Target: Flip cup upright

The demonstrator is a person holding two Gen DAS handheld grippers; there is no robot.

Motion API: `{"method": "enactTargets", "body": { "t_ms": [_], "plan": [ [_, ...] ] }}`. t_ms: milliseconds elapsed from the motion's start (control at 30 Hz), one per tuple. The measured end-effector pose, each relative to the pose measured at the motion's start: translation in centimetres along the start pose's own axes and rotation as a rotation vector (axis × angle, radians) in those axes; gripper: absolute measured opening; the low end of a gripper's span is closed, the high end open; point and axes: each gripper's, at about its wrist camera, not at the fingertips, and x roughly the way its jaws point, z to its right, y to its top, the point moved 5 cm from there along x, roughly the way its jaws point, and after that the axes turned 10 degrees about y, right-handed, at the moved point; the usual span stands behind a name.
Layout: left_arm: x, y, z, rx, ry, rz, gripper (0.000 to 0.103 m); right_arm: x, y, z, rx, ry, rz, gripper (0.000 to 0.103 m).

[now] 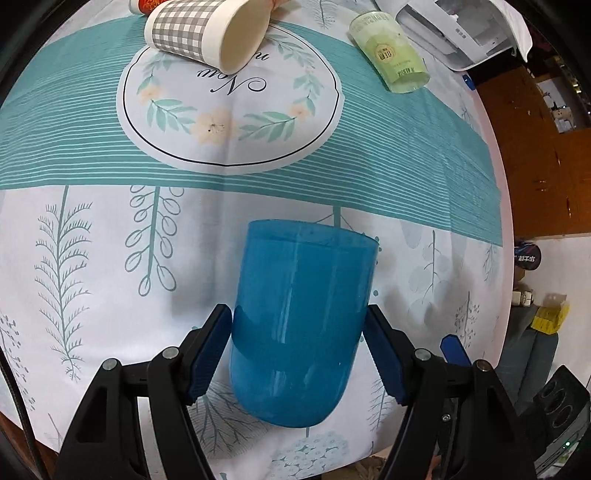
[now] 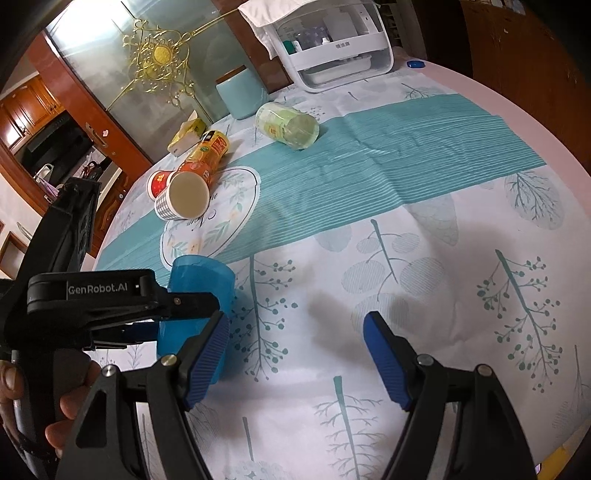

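A translucent blue cup (image 1: 301, 317) sits between the blue pads of my left gripper (image 1: 299, 354), which is shut on its sides. The cup's rounded base points toward the camera and its rim points away; it is above the patterned tablecloth (image 1: 110, 258). In the right wrist view the same blue cup (image 2: 201, 284) shows at the left, held by the left gripper (image 2: 177, 306). My right gripper (image 2: 295, 354) is open and empty over the cloth near the table's front.
A grey checked paper cup (image 1: 207, 33) lies on its side on the round motif. A pale green cup (image 1: 391, 51) lies at the back right. An orange cup (image 2: 207, 155) and a red cup (image 2: 159, 182) lie nearby. A white appliance (image 2: 332, 40) stands at the far edge.
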Motion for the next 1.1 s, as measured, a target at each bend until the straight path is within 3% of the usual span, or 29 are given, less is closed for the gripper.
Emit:
{"method": "enactTargets", "body": {
  "t_ms": [533,700,1100],
  "plan": [
    [-1.1,-1.2,0.1,0.041,-0.034,-0.006,0.072,0.1,-0.4,-1.1,-0.028,0.014,-0.016,0.076],
    [-2.5,-1.6,-0.1,0.058,-0.034,0.030,0.072,0.0,-0.5,-1.6,-0.043,0.020,-0.012,0.075],
    [-3.6,-2.3,-0.9,0.173,0.045,0.139,0.071,0.0,-0.7,-2.2,-0.060,0.030,-0.024,0.076]
  ]
}}
